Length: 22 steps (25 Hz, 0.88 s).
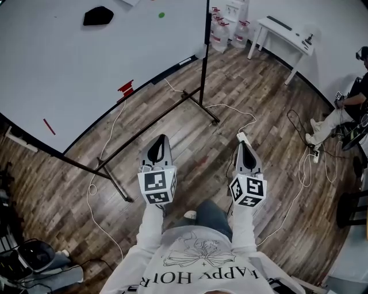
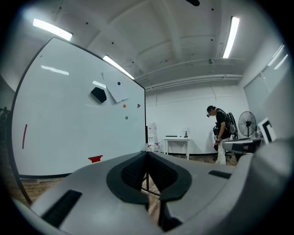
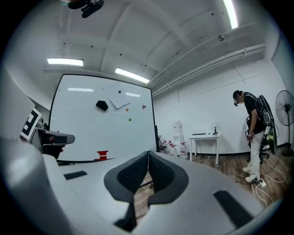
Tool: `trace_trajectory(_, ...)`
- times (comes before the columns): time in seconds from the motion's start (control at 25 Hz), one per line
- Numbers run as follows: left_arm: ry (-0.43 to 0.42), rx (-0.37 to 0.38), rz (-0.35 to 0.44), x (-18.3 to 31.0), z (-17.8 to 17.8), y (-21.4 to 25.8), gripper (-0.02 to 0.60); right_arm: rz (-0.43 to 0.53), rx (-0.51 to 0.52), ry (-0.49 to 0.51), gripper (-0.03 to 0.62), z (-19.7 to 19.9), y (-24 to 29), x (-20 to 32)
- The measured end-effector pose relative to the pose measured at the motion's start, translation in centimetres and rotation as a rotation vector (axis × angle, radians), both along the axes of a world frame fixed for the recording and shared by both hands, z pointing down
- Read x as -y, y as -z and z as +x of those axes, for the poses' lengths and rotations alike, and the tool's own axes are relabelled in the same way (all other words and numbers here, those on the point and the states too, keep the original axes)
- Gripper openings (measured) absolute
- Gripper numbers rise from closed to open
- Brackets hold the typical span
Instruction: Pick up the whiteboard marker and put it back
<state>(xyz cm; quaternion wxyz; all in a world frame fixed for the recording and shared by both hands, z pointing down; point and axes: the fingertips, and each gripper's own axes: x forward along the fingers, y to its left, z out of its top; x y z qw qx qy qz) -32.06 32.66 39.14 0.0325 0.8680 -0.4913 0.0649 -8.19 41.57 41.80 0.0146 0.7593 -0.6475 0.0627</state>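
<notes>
We find the left gripper (image 1: 163,139) and right gripper (image 1: 245,144) both closed and empty, well short of the whiteboard (image 1: 69,63); the probable marker (image 1: 49,126), a slim red stick, sits near its left edge, so we advise opening one gripper before approaching squarely.

whiteboard (image 1: 69,69) left, table (image 1: 290,34) beyond it, person (image 1: 351,109) right

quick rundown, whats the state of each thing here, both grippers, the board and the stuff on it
left gripper: shut, empty
right gripper: shut, empty
whiteboard: upright on its stand, mostly blank
black eraser: stuck high on the board
red piece: stuck low on the board, untouched
white cable: lying loose on the floor
</notes>
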Motion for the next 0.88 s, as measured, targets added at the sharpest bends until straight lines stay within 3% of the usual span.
trace_trajectory(0.4,0.014,0.002,-0.001,7.4,4.3,-0.6,0.008,-0.011,0.003,0.048,0.003,3.6,-0.7,8.2)
trace_trajectory(0.72,0.057,0.012,-0.017,17.1,11.0,-1.2,0.01,-0.009,0.0,0.109,0.003,10.7,-0.7,19.3)
trace_trajectory(0.88,0.063,0.01,-0.029,21.5,15.4,-1.0,0.067,-0.003,-0.003,0.162,0.003,14.0,0.0,25.0)
